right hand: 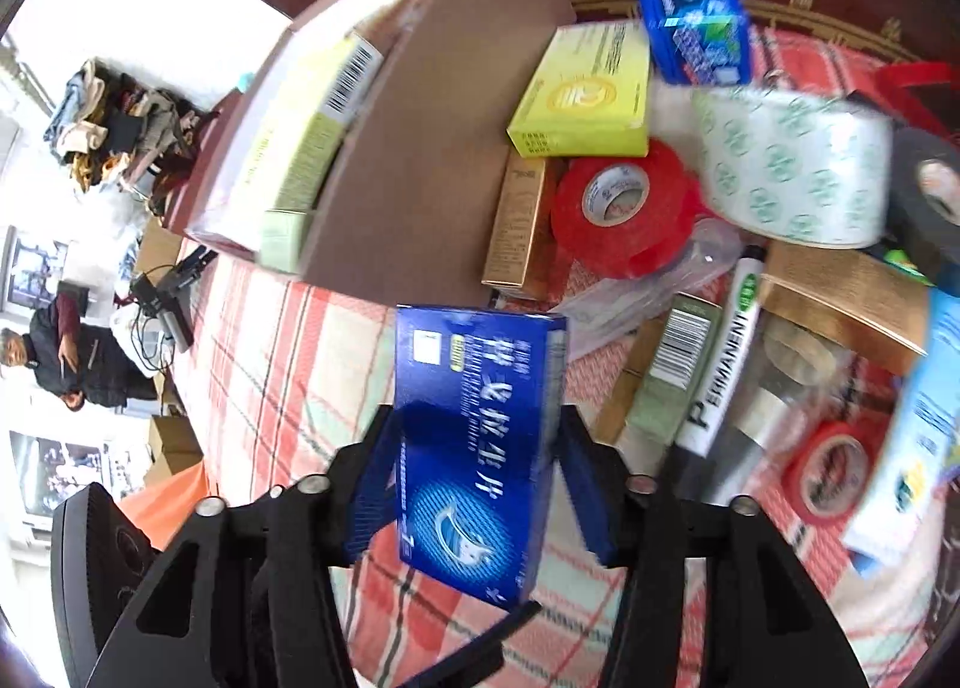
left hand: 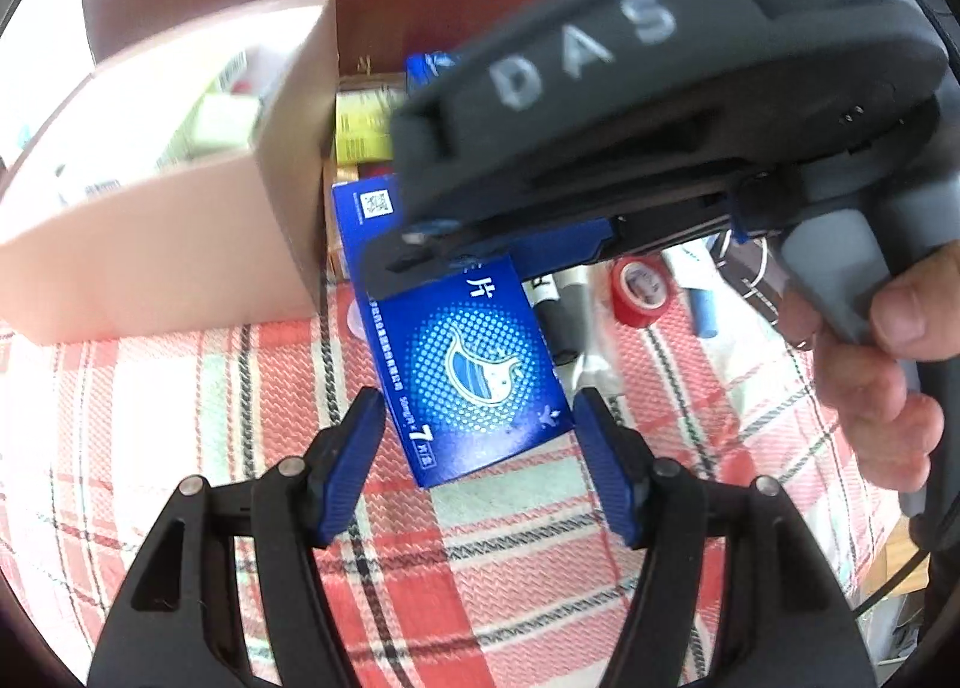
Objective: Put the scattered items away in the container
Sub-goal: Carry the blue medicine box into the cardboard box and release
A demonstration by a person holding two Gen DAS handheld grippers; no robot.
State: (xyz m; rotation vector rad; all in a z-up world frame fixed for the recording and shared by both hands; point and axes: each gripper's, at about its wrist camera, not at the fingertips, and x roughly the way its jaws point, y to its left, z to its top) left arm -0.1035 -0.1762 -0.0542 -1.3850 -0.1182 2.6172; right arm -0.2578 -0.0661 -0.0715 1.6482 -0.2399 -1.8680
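Blue pads of the right gripper press both sides of a blue medicine box, held above the checked cloth with its long axis pointing forward. The cardboard container lies ahead, slightly left, nearest this hand. The left gripper stands half open, empty. Only its view shows the second blue box flat on the cloth beneath.

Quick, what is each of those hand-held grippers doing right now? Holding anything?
Left hand-held gripper: open, holding nothing; a blue box lies on the cloth ahead of it.
Right hand-held gripper: closed on a blue box, lifted off the cloth.
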